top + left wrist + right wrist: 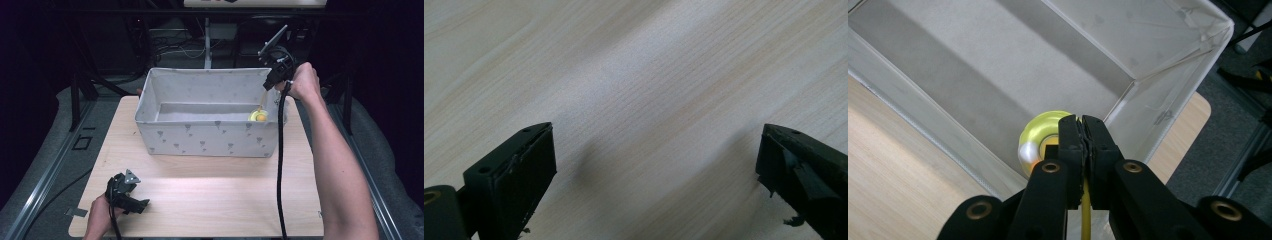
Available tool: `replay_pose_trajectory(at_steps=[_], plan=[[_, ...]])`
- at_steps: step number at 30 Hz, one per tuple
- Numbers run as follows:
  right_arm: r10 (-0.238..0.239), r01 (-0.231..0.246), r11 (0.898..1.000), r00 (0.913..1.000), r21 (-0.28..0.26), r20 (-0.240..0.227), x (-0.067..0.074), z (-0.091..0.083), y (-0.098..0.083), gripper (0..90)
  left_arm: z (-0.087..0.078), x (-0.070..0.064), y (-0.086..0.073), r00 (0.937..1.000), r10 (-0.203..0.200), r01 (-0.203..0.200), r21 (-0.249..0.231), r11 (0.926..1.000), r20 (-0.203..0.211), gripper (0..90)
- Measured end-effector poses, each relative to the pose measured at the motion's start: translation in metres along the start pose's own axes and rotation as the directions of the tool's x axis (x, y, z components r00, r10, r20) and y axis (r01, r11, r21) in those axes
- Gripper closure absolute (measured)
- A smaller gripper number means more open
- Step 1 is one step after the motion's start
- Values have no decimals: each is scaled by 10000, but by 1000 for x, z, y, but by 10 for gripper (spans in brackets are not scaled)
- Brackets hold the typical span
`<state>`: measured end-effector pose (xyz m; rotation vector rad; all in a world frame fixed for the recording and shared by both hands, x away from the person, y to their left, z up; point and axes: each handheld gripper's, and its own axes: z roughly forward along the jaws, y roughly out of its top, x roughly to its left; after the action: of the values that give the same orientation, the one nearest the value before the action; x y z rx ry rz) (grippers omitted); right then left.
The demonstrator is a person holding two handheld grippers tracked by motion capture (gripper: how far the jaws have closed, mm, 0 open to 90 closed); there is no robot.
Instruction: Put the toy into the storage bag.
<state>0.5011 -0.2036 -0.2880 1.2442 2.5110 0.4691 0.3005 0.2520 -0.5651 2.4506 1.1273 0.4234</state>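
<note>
The right tongs (269, 84) hang over the right end of the grey fabric box with printed sides (210, 137), pinched tight on a thin yellow strap (1086, 207), so the round yellow roll (259, 116) dangles inside it, probably for lowering. The right gripper view shows that pinch close up. Well in front of the box, the left tongs (141, 205) rest gaping and empty on the pale wooden surface (210, 195).
</note>
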Motion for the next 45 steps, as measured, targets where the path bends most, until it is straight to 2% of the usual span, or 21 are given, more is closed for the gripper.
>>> replay_pose_trajectory(at_steps=[4, 15, 26, 30, 35, 40, 43, 45], plan=[[-3, 3, 9999, 10000, 118, -22, -2, 7, -5, 879, 0, 0, 0, 10000, 14, -14, 21, 10000, -5, 29], [378, -372, 9988, 9991, 313, -186, -7, 27, -19, 879, 0, 0, 0, 10000, 20, -20, 28, 10000, -11, 29], [628, -602, 9950, 9976, 798, -306, -9, 50, -36, 877, 0, -1, 0, 10000, 20, -20, 35, 10000, -12, 30], [744, -718, 9919, 9970, 1049, -206, -10, 59, -41, 874, 0, 0, 0, 10000, 40, -40, 66, 10000, 0, 30], [839, -806, 9900, 9962, 1160, -239, -10, 59, -42, 866, 0, -1, 0, 10000, 49, -49, 52, 10000, 4, 30], [938, -909, 9892, 9954, 1154, -204, -11, 54, -42, 797, 0, -1, 0, 10000, 46, -46, 52, 10000, -2, 30], [1140, -1106, 9876, 9932, 1114, -243, -12, 51, -42, 700, 0, -1, 0, 10000, 56, -56, 42, 10000, 3, 30], [1322, -1263, 9852, 9902, 1161, -445, -13, 47, -42, 602, 0, -1, 0, 10000, 54, -54, 33, 10000, -5, 30]])
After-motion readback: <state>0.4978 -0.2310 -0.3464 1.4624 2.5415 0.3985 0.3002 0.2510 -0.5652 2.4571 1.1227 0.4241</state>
